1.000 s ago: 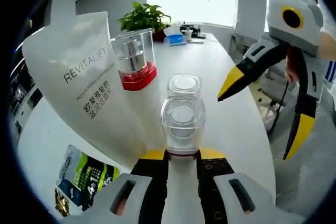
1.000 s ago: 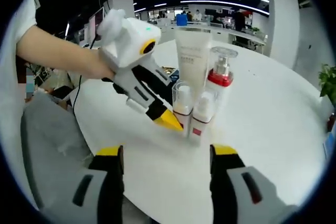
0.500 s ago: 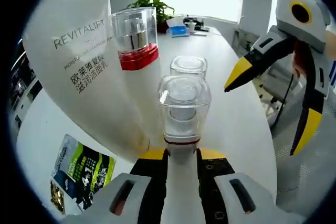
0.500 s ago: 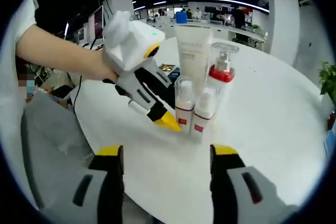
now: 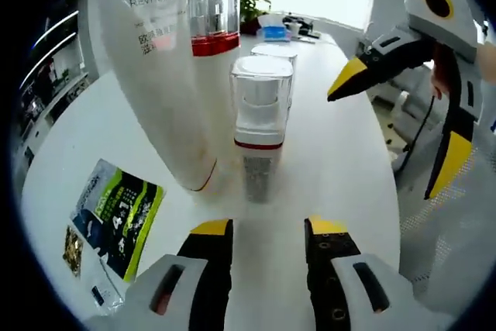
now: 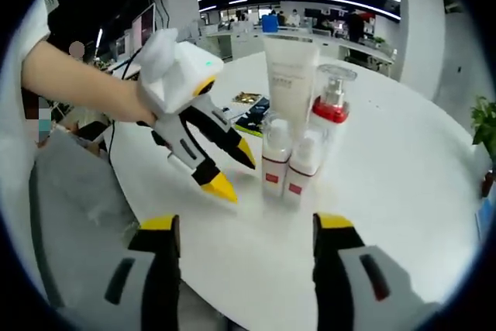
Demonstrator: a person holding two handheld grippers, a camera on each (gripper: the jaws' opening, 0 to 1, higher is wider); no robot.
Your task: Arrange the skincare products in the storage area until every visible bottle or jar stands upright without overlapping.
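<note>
Skincare products gathered upright in a tight cluster on the round white table (image 5: 341, 153). Left gripper (image 5: 260, 230) spread wide, pinching nothing, just short of the nearest small white pump bottle with clear cap and red band (image 5: 260, 125); same gripper seen from the other side (image 6: 225, 168), jaws apart, tips clear of the bottles. Right gripper (image 6: 244, 226) likewise spread and empty, held back from the group; also seen at the edge of the left gripper view (image 5: 395, 106), well apart from the cluster.

Outward from the left gripper: a second small clear-capped white bottle (image 5: 275, 56) directly behind the first, the pair standing side by side in the right gripper view (image 6: 277, 156) (image 6: 302, 162). Beside them a tall white squeeze tube standing on its cap (image 5: 159, 67) and a clear-capped pump bottle with a red collar (image 5: 213, 25). Whether the bottles touch one another cannot be told; none leaning or stacked.

Flat green and black sachet (image 5: 116, 218) lying on the table to one side, near the tube.

Judged from this: all four containers upright and visible, arrangement essentially finished. Left, at most: pulling both grippers clear.
</note>
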